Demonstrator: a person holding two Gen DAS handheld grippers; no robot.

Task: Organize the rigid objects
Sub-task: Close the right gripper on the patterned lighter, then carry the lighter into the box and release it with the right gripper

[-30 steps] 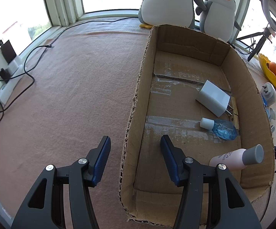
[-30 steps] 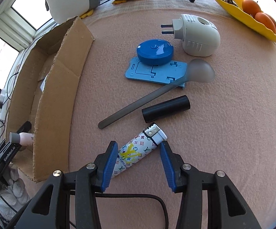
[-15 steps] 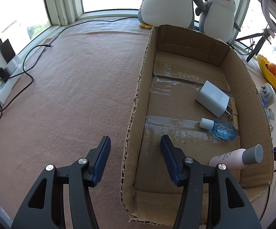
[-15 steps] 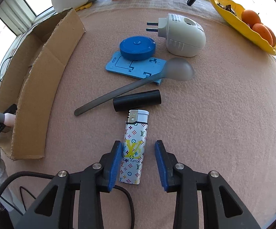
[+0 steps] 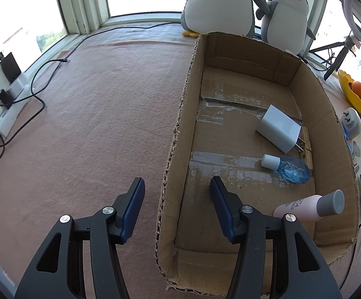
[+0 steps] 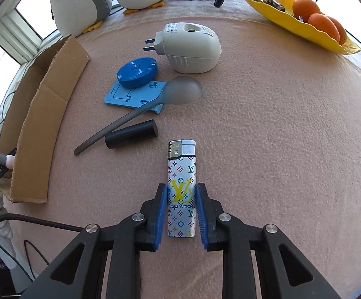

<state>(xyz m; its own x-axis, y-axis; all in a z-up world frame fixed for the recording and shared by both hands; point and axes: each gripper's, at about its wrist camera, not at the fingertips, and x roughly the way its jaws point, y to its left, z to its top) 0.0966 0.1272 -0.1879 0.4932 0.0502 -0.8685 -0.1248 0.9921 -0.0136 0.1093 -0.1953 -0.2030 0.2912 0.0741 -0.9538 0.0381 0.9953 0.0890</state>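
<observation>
Blue-padded jaws of our right gripper [image 6: 181, 206] are closing around the white monogram-patterned lighter [image 6: 181, 191] at lower centre; our left gripper [image 5: 178, 204] is straddling the brown cardboard box [image 5: 178, 134] wall, pads untouching.

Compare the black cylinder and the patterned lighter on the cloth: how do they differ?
1. The black cylinder is plain matte black; the lighter is white with a colourful logo print and a metal top.
2. The black cylinder lies crosswise beside the grey spoon; the lighter points straight away from the camera.
3. The black cylinder lies free; the lighter sits between the closing jaws of the right hand-held gripper.

Both lie flat on the pink cloth, outside the cardboard box.
</observation>
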